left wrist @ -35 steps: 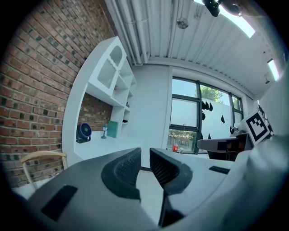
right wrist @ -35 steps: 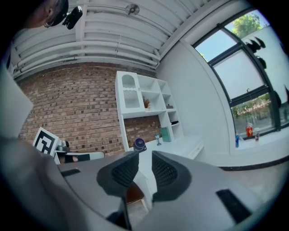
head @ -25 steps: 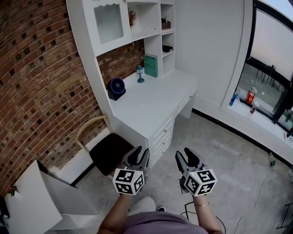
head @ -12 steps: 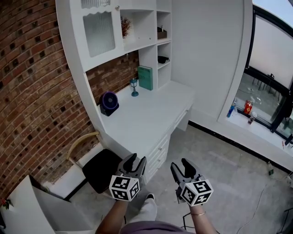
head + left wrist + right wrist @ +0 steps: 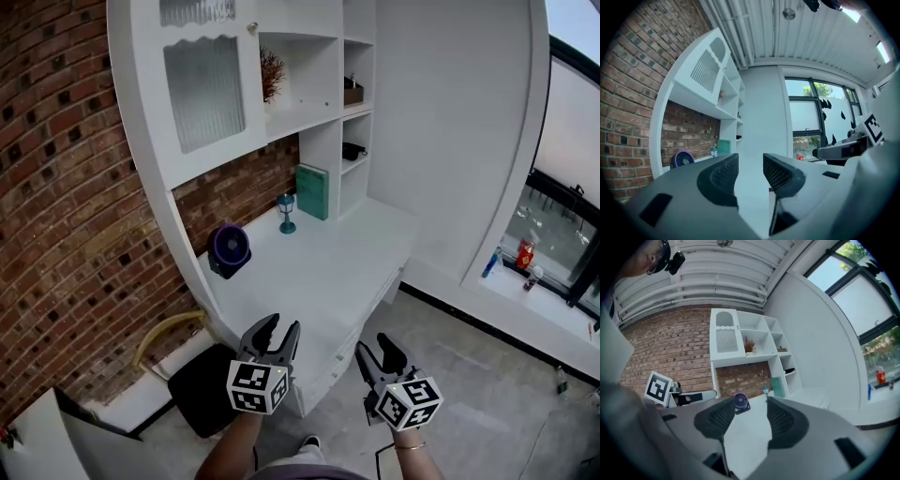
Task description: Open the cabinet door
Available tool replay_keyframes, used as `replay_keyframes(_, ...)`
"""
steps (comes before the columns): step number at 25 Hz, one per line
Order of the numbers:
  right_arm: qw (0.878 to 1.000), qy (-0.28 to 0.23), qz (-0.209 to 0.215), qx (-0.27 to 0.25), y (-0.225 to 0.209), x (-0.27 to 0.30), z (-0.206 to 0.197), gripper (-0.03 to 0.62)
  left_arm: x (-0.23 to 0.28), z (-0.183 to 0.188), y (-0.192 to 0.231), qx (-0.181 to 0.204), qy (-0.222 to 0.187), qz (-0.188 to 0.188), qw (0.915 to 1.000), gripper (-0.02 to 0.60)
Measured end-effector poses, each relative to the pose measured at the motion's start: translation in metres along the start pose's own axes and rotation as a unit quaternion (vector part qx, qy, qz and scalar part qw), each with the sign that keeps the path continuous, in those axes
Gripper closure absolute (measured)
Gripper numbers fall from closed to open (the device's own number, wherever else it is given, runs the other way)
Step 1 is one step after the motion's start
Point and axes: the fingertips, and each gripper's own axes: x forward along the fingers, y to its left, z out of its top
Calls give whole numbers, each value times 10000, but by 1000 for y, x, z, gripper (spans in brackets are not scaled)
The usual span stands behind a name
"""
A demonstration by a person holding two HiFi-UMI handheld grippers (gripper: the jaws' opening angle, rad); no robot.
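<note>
The white wall cabinet has a ribbed-glass door [image 5: 204, 92] with a small knob [image 5: 251, 28] at its right edge; the door is closed. The same door shows in the left gripper view [image 5: 707, 70] and the right gripper view [image 5: 725, 336]. My left gripper [image 5: 280, 324] and right gripper [image 5: 373, 343] hang level at the front edge of the white desk [image 5: 319, 272], far below the door. The jaws of both have just been opening and stand open with nothing between them [image 5: 751, 161] [image 5: 751, 405].
On the desk stand a purple fan [image 5: 230, 247], a small blue lamp [image 5: 287, 212] and a teal book [image 5: 312, 191]. Open shelves fill the cabinet's right side. A black-seated chair [image 5: 192, 370] is under the desk's left end. Bottles [image 5: 525, 255] stand on the window sill.
Both grippers have moved forward to the desk's edge, and the cabinet now looms closer and higher. Both pairs of jaws stand wider apart than a second ago.
</note>
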Motion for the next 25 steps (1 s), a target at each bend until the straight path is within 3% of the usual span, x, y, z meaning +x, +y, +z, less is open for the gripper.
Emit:
replay_keyframes(8,9992,-237,270,-189,-13,90,39,390,66,35,58,147,-255,188,9994,431)
replay_keyframes(15,9971,-322,642,-261,-24,148,65,390,102,66,84,350,-475,368,9976,436)
replay_keyframes(20,9927,-496,1056,-300,-40,193,94,390,134,95,98,438,-754,645,9941,446)
replay_keyframes(25,9821,-625,1710,-477,-49,252,130,390,174,133,120,768,-962,1110,9862,436)
